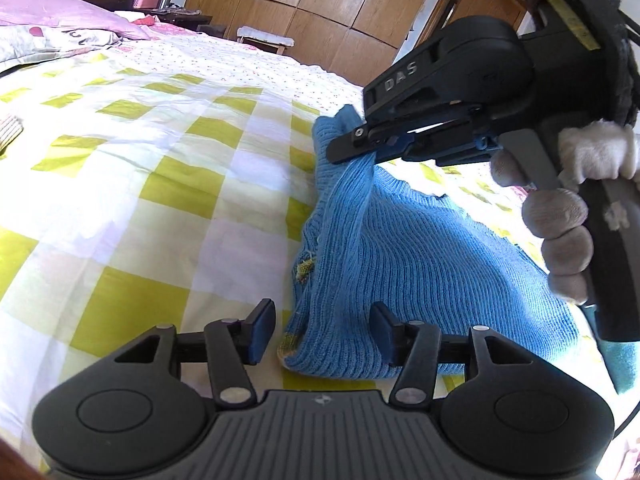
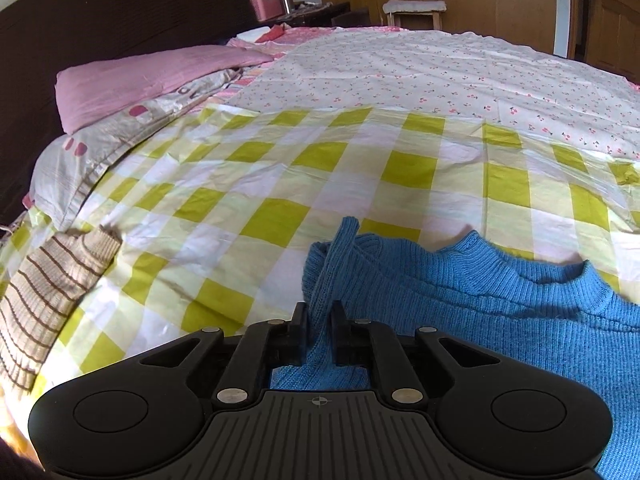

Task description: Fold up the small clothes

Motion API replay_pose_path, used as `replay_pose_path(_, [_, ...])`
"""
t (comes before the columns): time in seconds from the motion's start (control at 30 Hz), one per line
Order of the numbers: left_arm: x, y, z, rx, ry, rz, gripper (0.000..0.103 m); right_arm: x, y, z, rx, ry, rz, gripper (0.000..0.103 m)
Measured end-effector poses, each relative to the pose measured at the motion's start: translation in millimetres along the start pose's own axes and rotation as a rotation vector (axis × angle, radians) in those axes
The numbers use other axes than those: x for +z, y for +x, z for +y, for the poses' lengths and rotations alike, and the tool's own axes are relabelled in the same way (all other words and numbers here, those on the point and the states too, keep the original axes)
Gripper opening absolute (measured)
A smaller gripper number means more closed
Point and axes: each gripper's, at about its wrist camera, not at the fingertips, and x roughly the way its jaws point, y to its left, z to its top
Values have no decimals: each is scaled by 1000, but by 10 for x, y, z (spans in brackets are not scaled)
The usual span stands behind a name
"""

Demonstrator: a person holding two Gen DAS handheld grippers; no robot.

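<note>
Between pinched right gripper [image 2: 319,320] fingers, blue sweater [image 2: 460,304]; left gripper [image 1: 320,334] wide.

Left tongs [image 1: 322,330] gape wide and low, fingers spread apart; right tongs [image 2: 319,332] are pinched tight on a fold of blue knit, gripped by a white-gloved hand [image 1: 560,216], tilted downward

I see a ribbed, matt blue knit sweater [image 1: 420,248] on smooth checked cotton bedsheet [image 1: 160,184]. My grippers' bodies look like matt black plastic.
</note>
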Motion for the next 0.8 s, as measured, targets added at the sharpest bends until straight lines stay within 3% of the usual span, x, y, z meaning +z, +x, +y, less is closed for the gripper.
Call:
replay_pose_path(0.33, [-18, -9, 16, 45, -9, -28, 58, -14, -160, -219, 41, 66, -24, 10])
replay_pose_path(0.6, [-31, -21, -35, 35, 23, -52, 64, 3, -385, -468, 63, 126, -58, 10])
replay_pose_path(0.8, [56, 24, -164, 40, 4, -100, 62, -69, -469, -600, 98, 150, -66, 10])
